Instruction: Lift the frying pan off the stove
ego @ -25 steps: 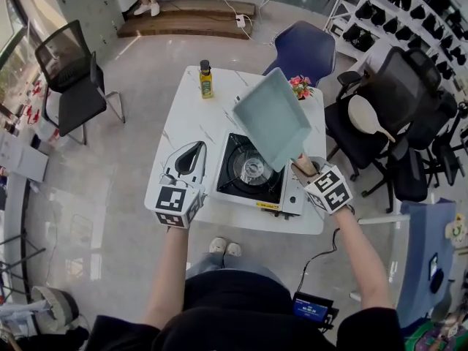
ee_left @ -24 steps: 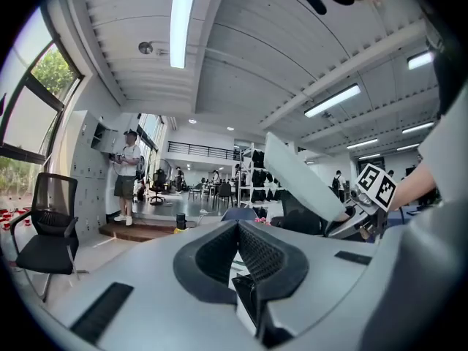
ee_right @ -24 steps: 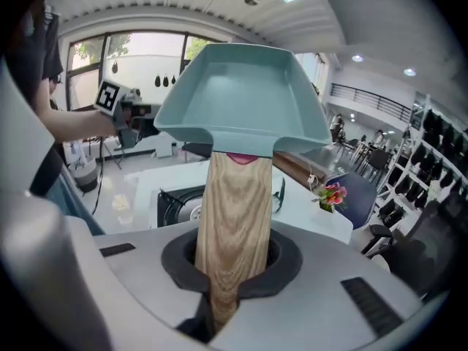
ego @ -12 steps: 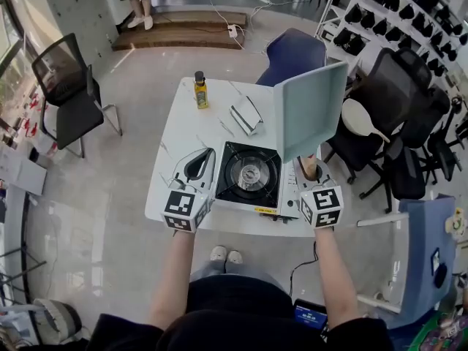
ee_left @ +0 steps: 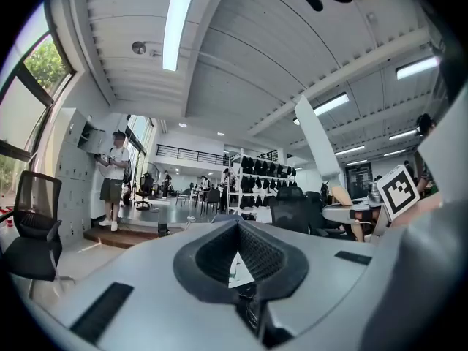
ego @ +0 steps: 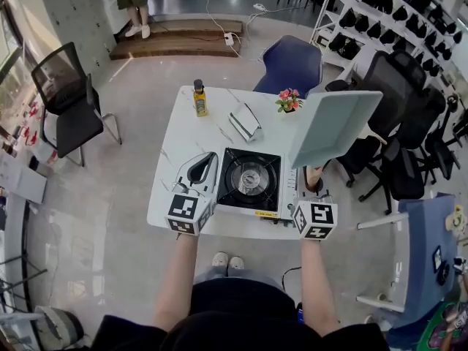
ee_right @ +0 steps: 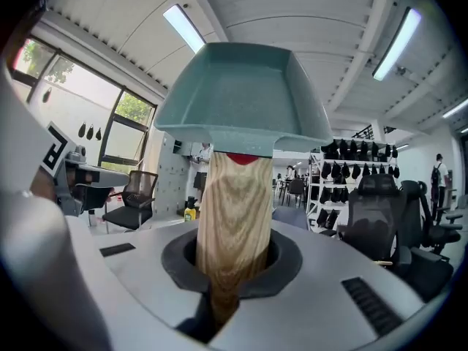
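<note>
A: The pan (ego: pixel 330 126) hangs in the air, tilted, clear of the stove (ego: pixel 248 175), out past the bench (ego: pixel 183 130) on the right!

B: And the right hand-held gripper (ee_right: pixel 232 273) is clamped on its wooden handle (ee_right: pixel 232 210). The left hand-held gripper (ego: pixel 206 161) is closed, empty, just left of the stove.

The stove (ego: pixel 250 180) sits on the table (ego: pixel 170 196), at the near edge and right of centre. Behind it lies a small holder (ego: pixel 245 121). A bottle (ego: pixel 199 99) stands at the far left of the table and a flower pot (ego: pixel 289 101) at the far right. The frying pan (ego: pixel 330 126) is up in the air above the table's right edge, clear of the stove, its handle between the jaws of the right hand-held gripper (ego: pixel 313 189). The left hand-held gripper (ego: pixel 201 168) rests just left of the stove. One chair (ego: pixel 292 64) stands behind the table, another (ego: pixel 66 97) well to its left, and an office chair (ego: pixel 398 93) to its right, in front of a shelf rack (ego: pixel 380 13).
</note>
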A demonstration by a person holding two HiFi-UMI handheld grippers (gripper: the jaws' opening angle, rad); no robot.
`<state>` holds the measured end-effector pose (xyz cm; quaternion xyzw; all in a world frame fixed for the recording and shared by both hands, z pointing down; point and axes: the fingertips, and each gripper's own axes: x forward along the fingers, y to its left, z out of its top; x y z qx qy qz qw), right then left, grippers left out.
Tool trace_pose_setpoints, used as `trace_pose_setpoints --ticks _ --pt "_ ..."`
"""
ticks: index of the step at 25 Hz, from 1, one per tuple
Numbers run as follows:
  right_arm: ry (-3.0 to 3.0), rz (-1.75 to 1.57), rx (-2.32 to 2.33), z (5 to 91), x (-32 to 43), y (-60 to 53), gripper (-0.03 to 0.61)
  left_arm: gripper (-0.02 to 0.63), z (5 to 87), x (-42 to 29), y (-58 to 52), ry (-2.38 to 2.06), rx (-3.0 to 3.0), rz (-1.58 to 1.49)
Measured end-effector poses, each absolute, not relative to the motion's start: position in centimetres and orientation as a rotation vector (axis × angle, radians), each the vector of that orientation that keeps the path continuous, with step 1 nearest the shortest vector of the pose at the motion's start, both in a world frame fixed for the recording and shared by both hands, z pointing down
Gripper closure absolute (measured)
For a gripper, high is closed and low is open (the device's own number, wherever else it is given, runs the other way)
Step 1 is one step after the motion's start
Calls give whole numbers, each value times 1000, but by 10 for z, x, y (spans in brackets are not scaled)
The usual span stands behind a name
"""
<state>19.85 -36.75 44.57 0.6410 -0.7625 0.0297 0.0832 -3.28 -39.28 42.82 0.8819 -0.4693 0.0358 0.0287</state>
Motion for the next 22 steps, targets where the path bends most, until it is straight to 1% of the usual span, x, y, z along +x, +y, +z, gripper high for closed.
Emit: trace_pose_setpoints --ticks 12,22 --pt "-2250 96 2044 441 215 -345 552 595 425 -22 -389 -1427 2747 109" --pt "-2224 59 2044 440 216 -343 554 595 424 -21 -388 -1428 2754 110"
